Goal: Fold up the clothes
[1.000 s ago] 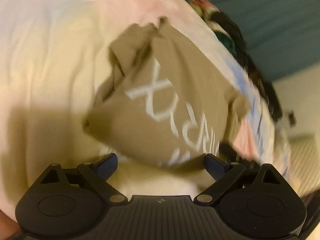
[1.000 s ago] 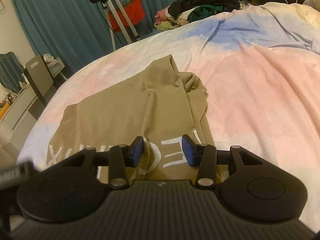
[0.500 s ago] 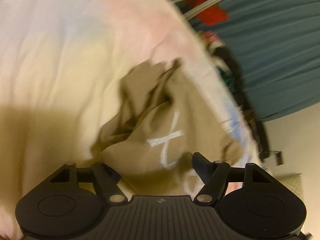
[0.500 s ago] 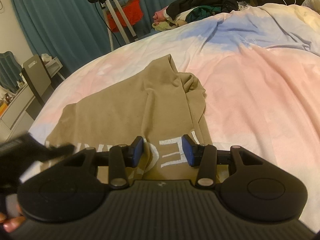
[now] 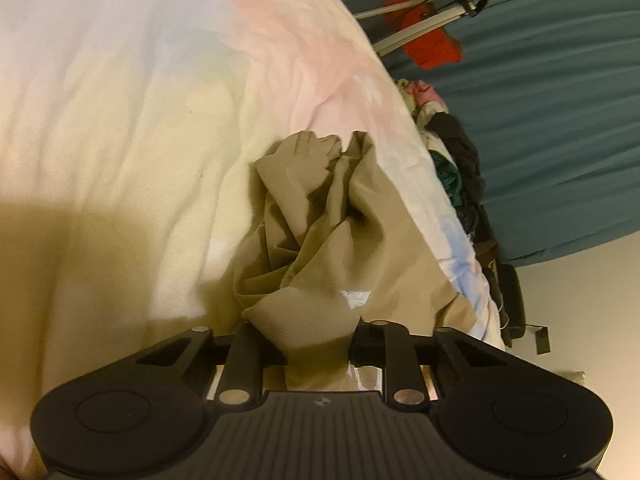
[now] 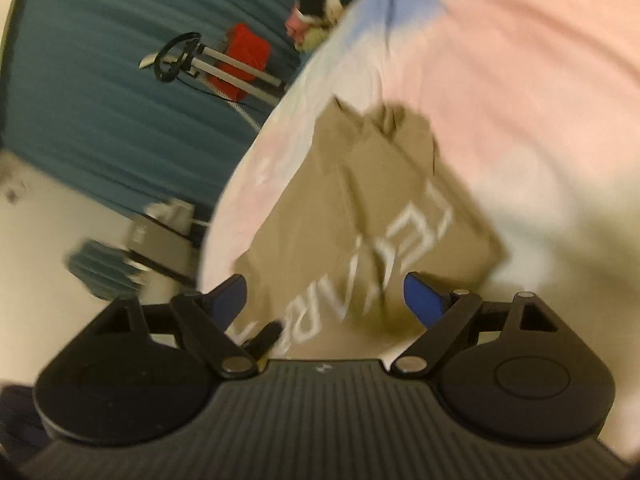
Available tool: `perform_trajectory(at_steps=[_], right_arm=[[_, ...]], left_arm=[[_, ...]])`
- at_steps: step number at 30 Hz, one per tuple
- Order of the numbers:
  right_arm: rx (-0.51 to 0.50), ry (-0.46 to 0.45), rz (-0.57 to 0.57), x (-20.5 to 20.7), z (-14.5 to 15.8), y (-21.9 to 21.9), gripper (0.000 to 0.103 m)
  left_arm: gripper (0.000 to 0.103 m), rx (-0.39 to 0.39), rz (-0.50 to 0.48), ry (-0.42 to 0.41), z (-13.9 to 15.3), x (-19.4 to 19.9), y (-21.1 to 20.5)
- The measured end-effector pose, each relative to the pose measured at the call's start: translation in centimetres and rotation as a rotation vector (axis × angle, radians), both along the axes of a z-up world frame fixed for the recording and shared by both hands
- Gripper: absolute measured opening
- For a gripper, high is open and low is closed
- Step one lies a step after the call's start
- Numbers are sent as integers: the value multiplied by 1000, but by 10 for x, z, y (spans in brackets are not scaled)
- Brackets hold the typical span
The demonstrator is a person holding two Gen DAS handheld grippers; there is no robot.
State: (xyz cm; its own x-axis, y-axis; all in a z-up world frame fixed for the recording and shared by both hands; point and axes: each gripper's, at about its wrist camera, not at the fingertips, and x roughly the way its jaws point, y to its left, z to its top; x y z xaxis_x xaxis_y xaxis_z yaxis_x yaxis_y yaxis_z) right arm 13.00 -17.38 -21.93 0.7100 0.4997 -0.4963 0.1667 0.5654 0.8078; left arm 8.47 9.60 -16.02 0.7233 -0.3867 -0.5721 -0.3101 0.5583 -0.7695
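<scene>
On my left wrist view, the pastel bedspread (image 5: pixel 132 112) fills the left side, cream and pale pink, with a dark shadow across its near-left part. My left gripper (image 5: pixel 318 350) sits at the near centre, clenched on a bunched edge of the tan shirt (image 5: pixel 340 240); the cloth passes between the two fingers and covers their tips. From that pinch the shirt runs away from me in crumpled folds, its far end resting on the bedspread, and a scrap of white print shows just above the pinch. Further right a pile of dark and coloured clothes (image 5: pixel 456 152) lies along the bed's edge, then a metal stand (image 5: pixel 424 28) with something red behind it, all against a teal curtain (image 5: pixel 560 100).

On my right wrist view, which is blurred, the teal curtain (image 6: pixel 100 80) and the stand (image 6: pixel 212 64) are at the far left, with some furniture I cannot make out below them. In the middle the tan shirt (image 6: pixel 360 208) lies on the bed, white lettering across its near part, though I cannot read it. My right gripper (image 6: pixel 326 298) hangs over its near edge with the blue fingers (image 6: pixel 424 298) spread wide and grasping nothing. To the right the bedspread (image 6: pixel 520 80) runs pink, fading to cream near me.
</scene>
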Motion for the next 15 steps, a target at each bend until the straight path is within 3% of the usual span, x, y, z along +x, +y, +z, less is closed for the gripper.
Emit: perform_trajectory(at_steps=[4,7,15], right_arm=[[241,91,7,-7,-17,-10,89],[357,158,27,-1,-37,-6,89],[422,141,-13,27,-57,10,88]], left_arm=[[18,-18,6,-29,6,-3,-2],[17,-52,13,-50,10,-8,-2],[16,-91,18,-78,14,-25,7]])
